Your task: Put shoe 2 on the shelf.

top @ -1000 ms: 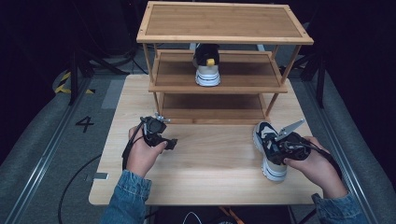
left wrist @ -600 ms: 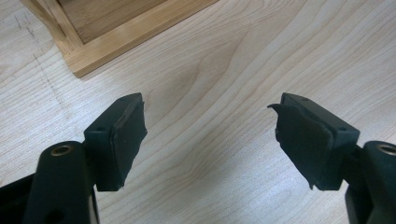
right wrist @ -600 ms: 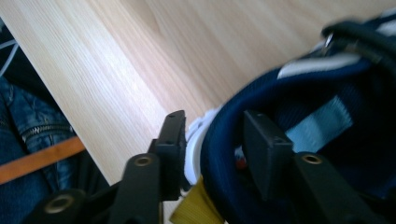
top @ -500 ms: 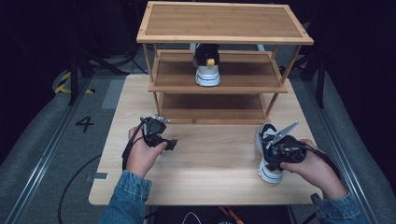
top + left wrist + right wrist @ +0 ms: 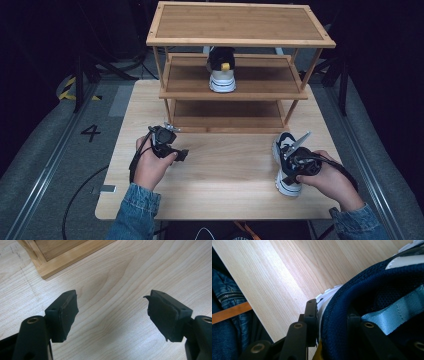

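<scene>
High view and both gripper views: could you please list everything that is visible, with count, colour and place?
table: one, light wood, centre.
rack: one, three wooden shelves, back of table.
shelf shoe: one, black, white and yellow, middle shelf.
table shoe: one, navy and white, right side of table.
floor mark "4": one, black, left of table.
left gripper: one, black, open above bare table.
right gripper: one, black, jaws have just been closing, now clamped on the table shoe's collar.
sleeves: two, blue denim, bottom edge.

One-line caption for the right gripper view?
Right gripper clamped on the navy-blue mesh sneaker's padded heel collar.
</scene>
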Action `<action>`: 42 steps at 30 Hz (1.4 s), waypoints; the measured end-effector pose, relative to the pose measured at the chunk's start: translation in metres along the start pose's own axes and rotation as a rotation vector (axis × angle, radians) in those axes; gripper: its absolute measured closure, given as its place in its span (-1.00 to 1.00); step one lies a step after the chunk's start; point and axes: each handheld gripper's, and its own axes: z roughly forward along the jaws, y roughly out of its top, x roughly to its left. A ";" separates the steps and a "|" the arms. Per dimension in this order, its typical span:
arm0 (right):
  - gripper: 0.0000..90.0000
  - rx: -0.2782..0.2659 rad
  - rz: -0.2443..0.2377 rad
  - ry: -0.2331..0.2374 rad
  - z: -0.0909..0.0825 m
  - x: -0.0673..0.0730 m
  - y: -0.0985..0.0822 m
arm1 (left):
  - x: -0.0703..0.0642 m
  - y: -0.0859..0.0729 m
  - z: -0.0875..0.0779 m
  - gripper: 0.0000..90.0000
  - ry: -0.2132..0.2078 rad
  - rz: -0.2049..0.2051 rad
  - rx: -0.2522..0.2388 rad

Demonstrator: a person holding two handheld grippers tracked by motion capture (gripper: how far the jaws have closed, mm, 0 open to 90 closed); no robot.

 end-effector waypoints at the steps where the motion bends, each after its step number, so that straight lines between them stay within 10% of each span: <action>1: 0.58 -0.008 -0.001 0.002 -0.001 0.001 0.001 | 0.000 0.000 0.000 -0.45 0.001 -0.007 -0.005; 42: 0.57 -0.178 -0.180 -0.011 -0.103 0.045 0.068 | 0.029 -0.023 -0.025 -0.50 0.026 -0.065 -0.027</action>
